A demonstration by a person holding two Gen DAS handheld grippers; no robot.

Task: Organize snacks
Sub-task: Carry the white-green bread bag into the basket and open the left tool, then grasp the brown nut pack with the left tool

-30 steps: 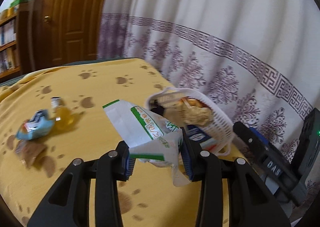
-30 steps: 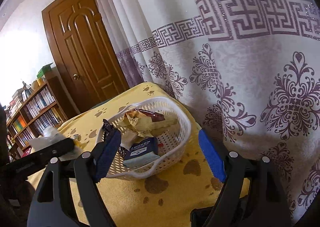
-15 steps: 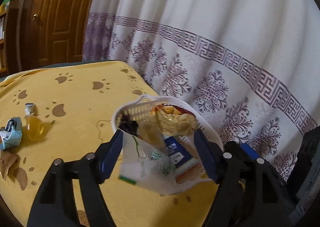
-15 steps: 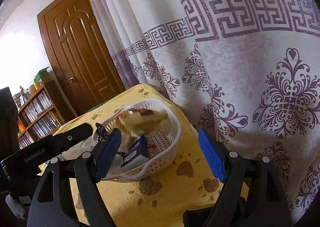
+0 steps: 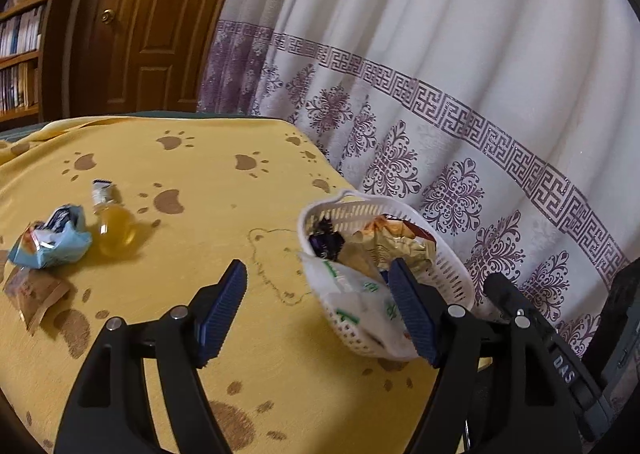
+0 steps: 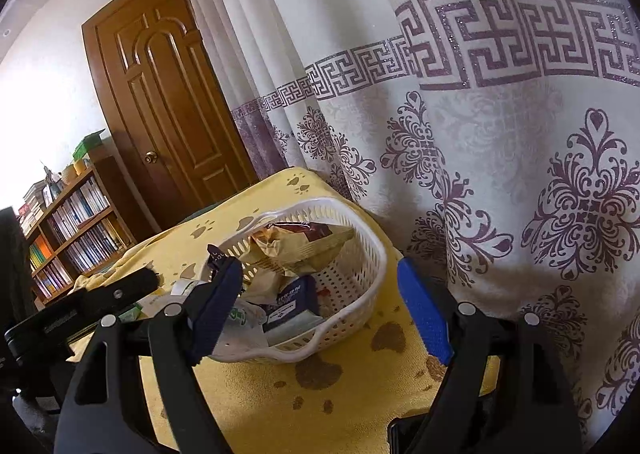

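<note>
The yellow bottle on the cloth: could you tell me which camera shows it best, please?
The left wrist view. The bottle lies there unobstructed on the cloth, beside a blue packet. The right wrist view looks at the basket and curtain and shows no bottle.

The left gripper [image 5: 320, 310] hung with its jaws spread wide, gripping nothing. The right gripper [image 6: 320, 314] was likewise agape and empty.
</note>
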